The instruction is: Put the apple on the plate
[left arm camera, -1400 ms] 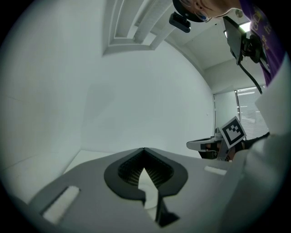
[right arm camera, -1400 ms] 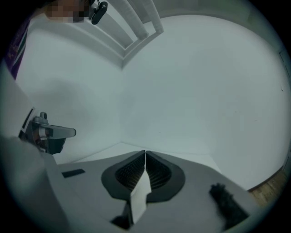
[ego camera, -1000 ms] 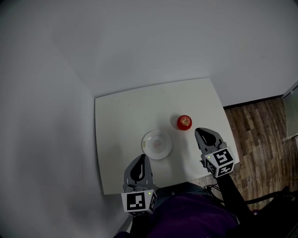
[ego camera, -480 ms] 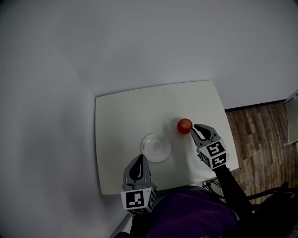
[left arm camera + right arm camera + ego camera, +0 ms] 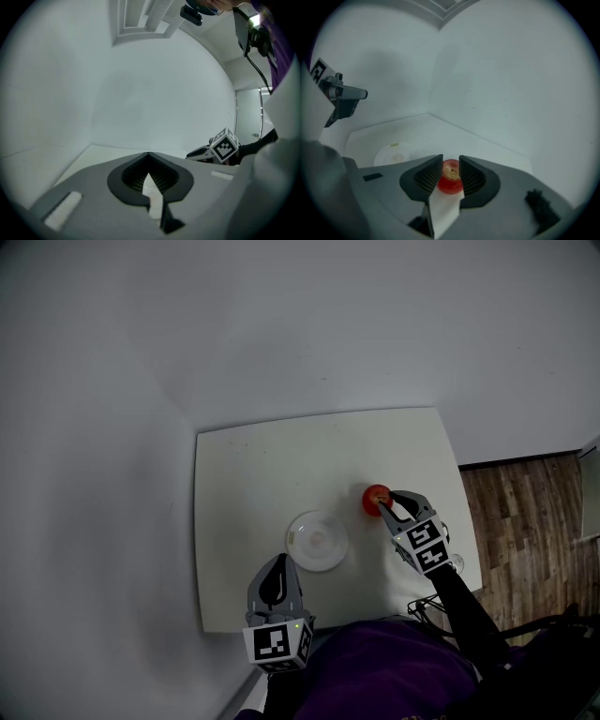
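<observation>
The red apple (image 5: pixel 377 498) sits on the white table (image 5: pixel 253 474), right of the white plate (image 5: pixel 317 540). My right gripper (image 5: pixel 388 506) is open, and its fingertips reach the apple's near right side. In the right gripper view the apple (image 5: pixel 451 177) shows in the gap of the right gripper (image 5: pixel 450 158), both its sides hidden behind the jaws. The plate (image 5: pixel 396 154) lies to the left there, with nothing on it. My left gripper (image 5: pixel 277 570) is shut and hovers at the table's near edge, just short of the plate. In its own view the left gripper (image 5: pixel 149 154) holds nothing.
The table stands in a corner, with white walls on its left and far sides. Wooden floor (image 5: pixel 525 521) shows to the right of it. The person's dark purple clothing (image 5: pixel 384 676) fills the bottom of the head view.
My right gripper has moved forward and left, from beside the table's right edge up to the apple. The left gripper has stayed in place.
</observation>
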`<state>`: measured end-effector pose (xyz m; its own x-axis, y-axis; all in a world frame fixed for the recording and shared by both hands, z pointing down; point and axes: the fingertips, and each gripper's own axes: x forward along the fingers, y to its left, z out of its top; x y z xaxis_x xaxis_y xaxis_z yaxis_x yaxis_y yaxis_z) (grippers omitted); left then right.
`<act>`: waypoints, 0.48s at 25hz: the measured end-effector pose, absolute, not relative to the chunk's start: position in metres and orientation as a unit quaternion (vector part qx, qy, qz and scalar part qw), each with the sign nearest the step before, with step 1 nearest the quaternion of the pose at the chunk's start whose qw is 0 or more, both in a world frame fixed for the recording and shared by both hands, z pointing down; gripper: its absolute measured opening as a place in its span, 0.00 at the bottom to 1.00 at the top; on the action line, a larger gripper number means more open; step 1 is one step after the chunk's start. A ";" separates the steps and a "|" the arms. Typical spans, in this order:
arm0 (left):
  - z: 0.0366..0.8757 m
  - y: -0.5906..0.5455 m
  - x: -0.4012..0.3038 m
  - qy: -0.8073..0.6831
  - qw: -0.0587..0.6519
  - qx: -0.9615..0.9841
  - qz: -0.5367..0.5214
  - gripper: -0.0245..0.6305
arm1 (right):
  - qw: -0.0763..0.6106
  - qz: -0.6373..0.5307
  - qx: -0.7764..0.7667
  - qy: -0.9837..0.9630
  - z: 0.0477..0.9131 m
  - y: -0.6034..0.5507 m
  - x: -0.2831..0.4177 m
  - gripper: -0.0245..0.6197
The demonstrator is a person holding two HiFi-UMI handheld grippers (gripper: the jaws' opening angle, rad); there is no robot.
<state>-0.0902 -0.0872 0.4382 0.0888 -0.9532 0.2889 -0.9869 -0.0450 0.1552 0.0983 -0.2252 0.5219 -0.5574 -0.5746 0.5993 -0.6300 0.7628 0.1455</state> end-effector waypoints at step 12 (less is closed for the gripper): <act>0.438 -0.089 -0.098 -0.678 0.156 0.716 0.057 0.05 | 0.362 0.050 0.335 -0.868 0.546 -0.230 0.100 0.19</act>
